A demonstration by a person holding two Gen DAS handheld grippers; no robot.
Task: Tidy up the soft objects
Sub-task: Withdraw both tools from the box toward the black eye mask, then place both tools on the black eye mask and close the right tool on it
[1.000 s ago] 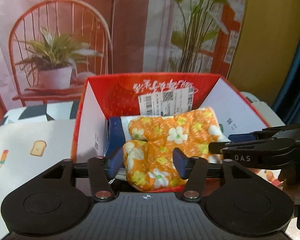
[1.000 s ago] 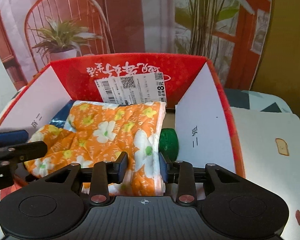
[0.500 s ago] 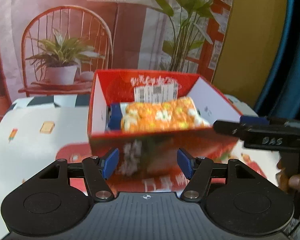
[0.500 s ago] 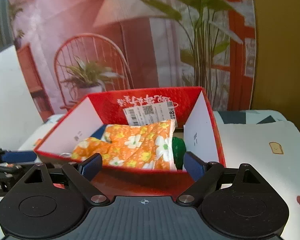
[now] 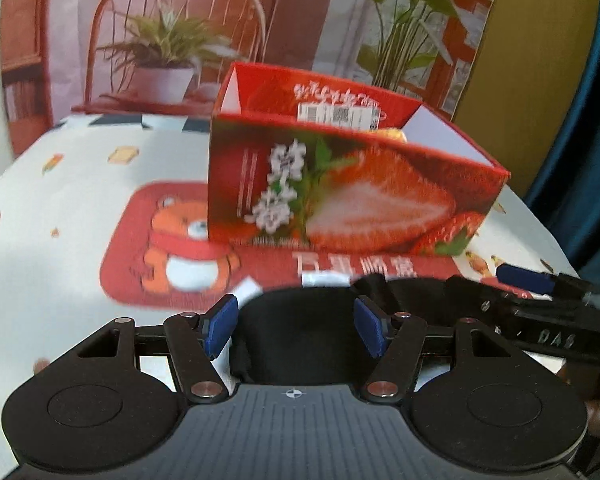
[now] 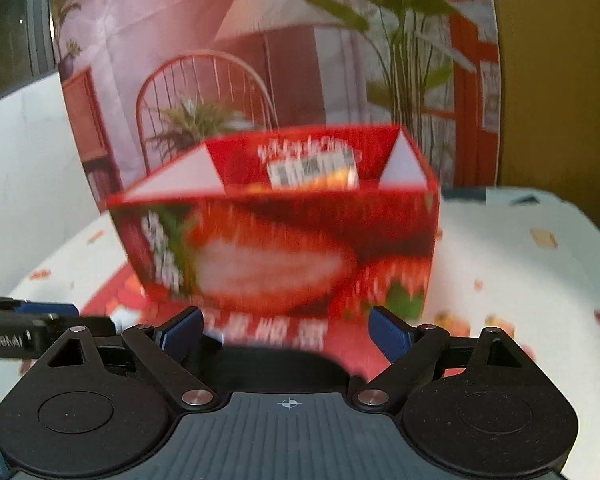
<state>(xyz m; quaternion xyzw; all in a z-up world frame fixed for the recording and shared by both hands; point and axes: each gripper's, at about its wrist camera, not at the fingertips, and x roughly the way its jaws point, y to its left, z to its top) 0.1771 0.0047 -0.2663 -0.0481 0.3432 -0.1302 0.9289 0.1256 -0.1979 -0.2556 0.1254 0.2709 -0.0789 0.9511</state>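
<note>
Both grippers now hang back at the tabletop's (image 5: 60,184) near edge, clear of the box they reached into a second ago. Left gripper (image 5: 296,328): jaws open, poised over a black fabric item (image 5: 300,344), not pressing it. Right gripper (image 6: 286,332): jaws wide, empty. Beyond, mid-tabletop, the red strawberry box (image 5: 340,196) holds the orange floral cloth (image 5: 392,135), barely visible above the rim.

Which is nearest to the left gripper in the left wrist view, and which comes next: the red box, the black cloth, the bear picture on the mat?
1. Black cloth: between the open fingers of the left gripper, not pinched.
2. Bear picture: ahead and to the left, on the mat.
3. Red box: ahead, standing behind the bear picture, slightly right.
</note>
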